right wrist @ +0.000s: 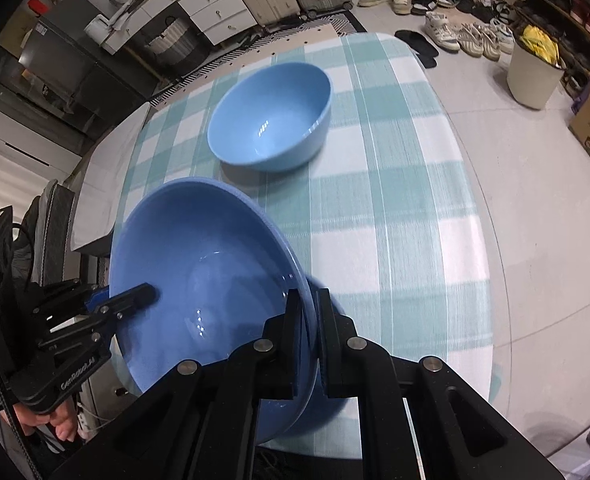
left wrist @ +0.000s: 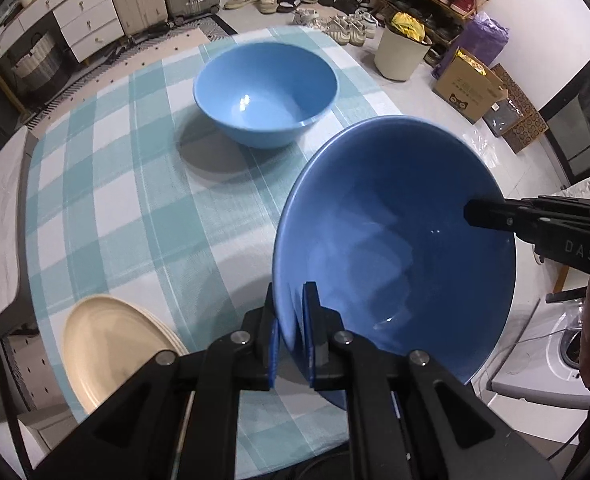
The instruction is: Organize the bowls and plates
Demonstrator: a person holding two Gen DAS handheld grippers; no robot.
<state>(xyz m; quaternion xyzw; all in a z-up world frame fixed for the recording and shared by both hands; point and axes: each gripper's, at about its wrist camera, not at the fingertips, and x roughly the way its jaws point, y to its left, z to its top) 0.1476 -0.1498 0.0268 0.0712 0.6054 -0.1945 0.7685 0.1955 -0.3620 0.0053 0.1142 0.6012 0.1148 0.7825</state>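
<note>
I see a large blue bowl (left wrist: pixel 395 248) tilted up off the checked cloth, its glossy inside facing me. A second blue bowl (left wrist: pixel 266 92) sits upright farther back; cream plates (left wrist: pixel 111 344) lie stacked at the near-left edge.

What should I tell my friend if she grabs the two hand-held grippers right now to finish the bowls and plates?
Left hand-held gripper: shut on the near rim of the big glossy dark-blue bowl.
Right hand-held gripper: shut on the opposite rim of that bowl, so both carry it, tilted, above the teal-and-white checked tablecloth.
The lighter blue glossy bowl stands upright farther back on the cloth.
The stack of cream round plates sits at the near left edge.
Done: plates stacked, bowl lifted.
Left: probably set the held bowl with the other one; don't let go with one side only.
</note>
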